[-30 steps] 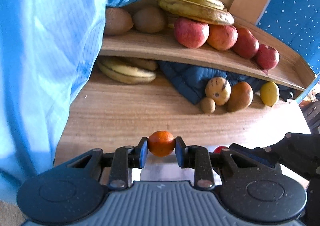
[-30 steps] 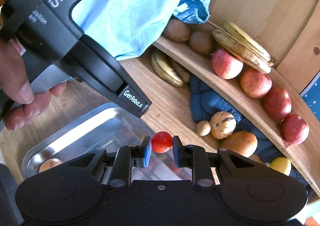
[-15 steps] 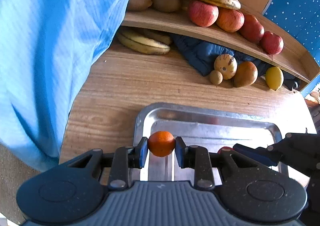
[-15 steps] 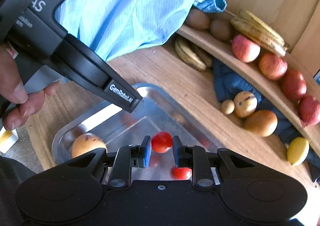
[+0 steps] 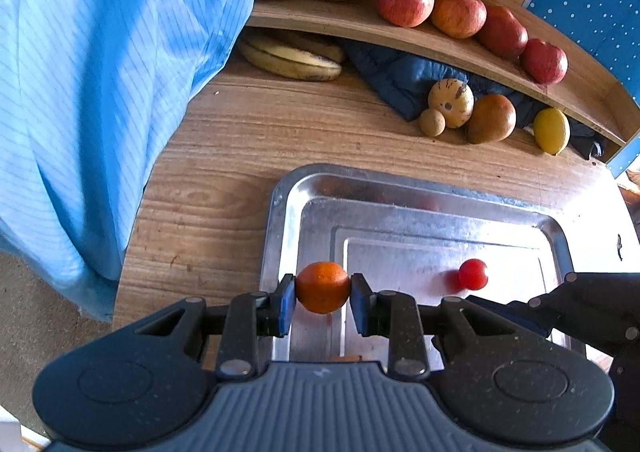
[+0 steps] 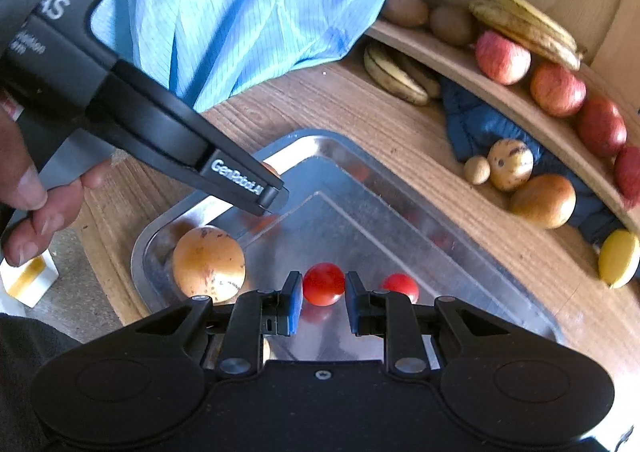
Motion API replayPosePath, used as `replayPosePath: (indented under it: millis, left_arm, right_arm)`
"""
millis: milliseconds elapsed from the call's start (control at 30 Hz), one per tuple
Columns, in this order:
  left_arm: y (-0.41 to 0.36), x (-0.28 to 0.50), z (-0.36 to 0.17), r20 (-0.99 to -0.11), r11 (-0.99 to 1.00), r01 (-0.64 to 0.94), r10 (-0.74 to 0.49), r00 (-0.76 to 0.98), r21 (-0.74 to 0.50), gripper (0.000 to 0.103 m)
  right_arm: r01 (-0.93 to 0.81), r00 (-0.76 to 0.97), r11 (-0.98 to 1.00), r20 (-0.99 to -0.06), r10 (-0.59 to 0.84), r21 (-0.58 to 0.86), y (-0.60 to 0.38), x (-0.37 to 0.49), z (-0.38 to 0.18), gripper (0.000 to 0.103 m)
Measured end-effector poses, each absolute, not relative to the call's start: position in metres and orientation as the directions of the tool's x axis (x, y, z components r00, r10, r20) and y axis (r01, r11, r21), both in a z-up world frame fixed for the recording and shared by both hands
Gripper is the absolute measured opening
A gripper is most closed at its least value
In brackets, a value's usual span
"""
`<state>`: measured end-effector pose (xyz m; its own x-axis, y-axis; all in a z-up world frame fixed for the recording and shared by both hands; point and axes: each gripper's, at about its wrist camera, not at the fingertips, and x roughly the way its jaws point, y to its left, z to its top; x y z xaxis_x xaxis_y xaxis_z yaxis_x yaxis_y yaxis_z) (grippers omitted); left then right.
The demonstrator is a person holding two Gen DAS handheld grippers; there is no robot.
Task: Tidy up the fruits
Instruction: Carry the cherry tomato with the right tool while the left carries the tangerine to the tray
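Left wrist log: two small fruits pinched over the tray

Left wrist view shows your left gripper (image 5: 323, 292) clamped on a small orange (image 5: 322, 287) above the left edge of the metal tray (image 5: 400, 188). Your right gripper (image 6: 320, 292) pinches a cherry tomato (image 6: 323, 284) over the tray floor, beside a second tomato (image 6: 400, 285). Judgement: both are light and round; the tomato's skin is thin, so squeeze gently across its widest part.

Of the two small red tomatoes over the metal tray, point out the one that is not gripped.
The small red tomato lying loose on the metal tray, just right of the right tool; its twin sits between that tool's fingers.
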<state>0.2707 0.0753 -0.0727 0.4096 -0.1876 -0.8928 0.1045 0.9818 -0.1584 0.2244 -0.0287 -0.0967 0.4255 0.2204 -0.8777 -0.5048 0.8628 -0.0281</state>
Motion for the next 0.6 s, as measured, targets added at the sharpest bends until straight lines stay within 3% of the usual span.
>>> replayPosePath:
  millis: [600]
  left_arm:
    - [0.069,0.268,-0.075,-0.910,0.986,0.080,-0.167,0.379,-0.148,0.032]
  right_arm:
    - [-0.489,0.393,0.872,-0.890,0.231,0.011,-0.041,0.223,-0.100,0.024]
